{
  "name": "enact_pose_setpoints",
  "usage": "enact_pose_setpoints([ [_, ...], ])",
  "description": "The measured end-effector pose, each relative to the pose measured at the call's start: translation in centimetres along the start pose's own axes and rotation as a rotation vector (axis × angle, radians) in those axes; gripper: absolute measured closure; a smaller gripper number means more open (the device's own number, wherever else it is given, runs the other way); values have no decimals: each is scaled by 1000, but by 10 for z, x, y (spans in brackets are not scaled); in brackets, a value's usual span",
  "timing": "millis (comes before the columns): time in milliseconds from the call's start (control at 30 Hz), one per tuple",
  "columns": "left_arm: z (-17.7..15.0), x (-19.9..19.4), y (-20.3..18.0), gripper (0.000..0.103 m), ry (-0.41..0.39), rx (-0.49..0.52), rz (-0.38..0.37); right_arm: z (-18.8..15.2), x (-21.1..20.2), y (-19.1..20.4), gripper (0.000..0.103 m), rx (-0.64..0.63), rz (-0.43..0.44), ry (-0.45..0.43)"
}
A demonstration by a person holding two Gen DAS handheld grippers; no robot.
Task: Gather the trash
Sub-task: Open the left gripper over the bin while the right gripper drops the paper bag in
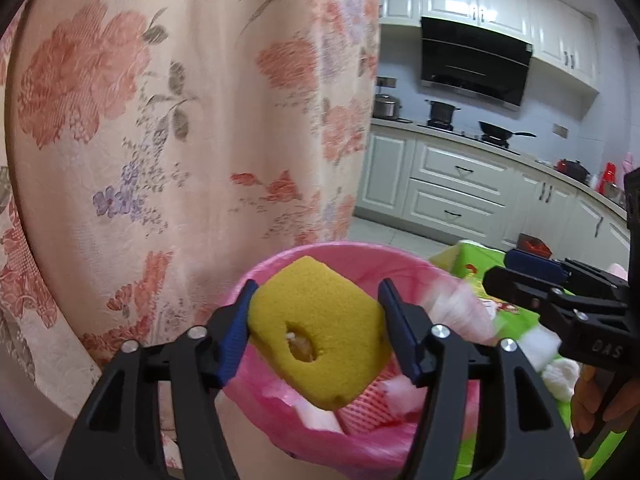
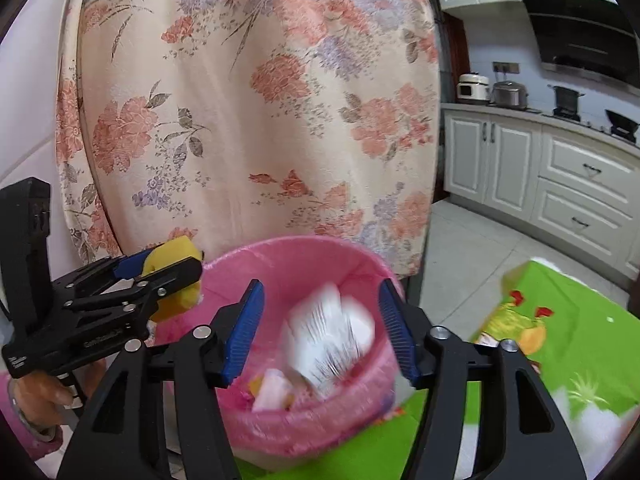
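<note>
A yellow sponge (image 1: 320, 332) with a hole in it sits between the blue pads of my left gripper (image 1: 318, 286), which touch it on both sides, right over the pink-lined trash bin (image 1: 400, 264). From the right wrist view the left gripper (image 2: 172, 260) holds that sponge (image 2: 176, 252) at the bin's left rim. My right gripper (image 2: 320, 286) stands open over the bin (image 2: 296, 248). A blurred white crumpled piece (image 2: 328, 332) hangs loose between its pads, touching neither. White and pink scraps lie in the bin.
A floral curtain (image 1: 180, 120) hangs just behind the bin. A green patterned cloth (image 2: 560, 308) with white scraps on it lies to the right. White kitchen cabinets (image 1: 460, 184) and a stove with pots stand farther back. A hand (image 2: 48, 392) grips the left tool.
</note>
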State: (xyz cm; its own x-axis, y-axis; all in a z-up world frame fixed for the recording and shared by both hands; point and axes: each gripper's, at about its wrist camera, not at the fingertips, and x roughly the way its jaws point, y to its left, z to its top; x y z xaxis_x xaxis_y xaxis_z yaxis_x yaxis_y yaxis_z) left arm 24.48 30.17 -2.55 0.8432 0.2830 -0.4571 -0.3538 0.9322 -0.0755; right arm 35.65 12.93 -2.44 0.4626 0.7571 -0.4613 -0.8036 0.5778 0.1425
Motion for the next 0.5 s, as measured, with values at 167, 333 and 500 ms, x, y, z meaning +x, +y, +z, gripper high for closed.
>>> enact_pose_setpoints([
  [167,-1,3,13,29,-3,-30,41,-3,-1,-2,42,8,0,-6],
  [333,-7,-4,2,23,-7,0,54,-14,-23,-11,42,41,-15,-15],
  [500,-17,-24,-19,10,-27,-33,55,-33,-56,-18,42,67,-58,-18],
])
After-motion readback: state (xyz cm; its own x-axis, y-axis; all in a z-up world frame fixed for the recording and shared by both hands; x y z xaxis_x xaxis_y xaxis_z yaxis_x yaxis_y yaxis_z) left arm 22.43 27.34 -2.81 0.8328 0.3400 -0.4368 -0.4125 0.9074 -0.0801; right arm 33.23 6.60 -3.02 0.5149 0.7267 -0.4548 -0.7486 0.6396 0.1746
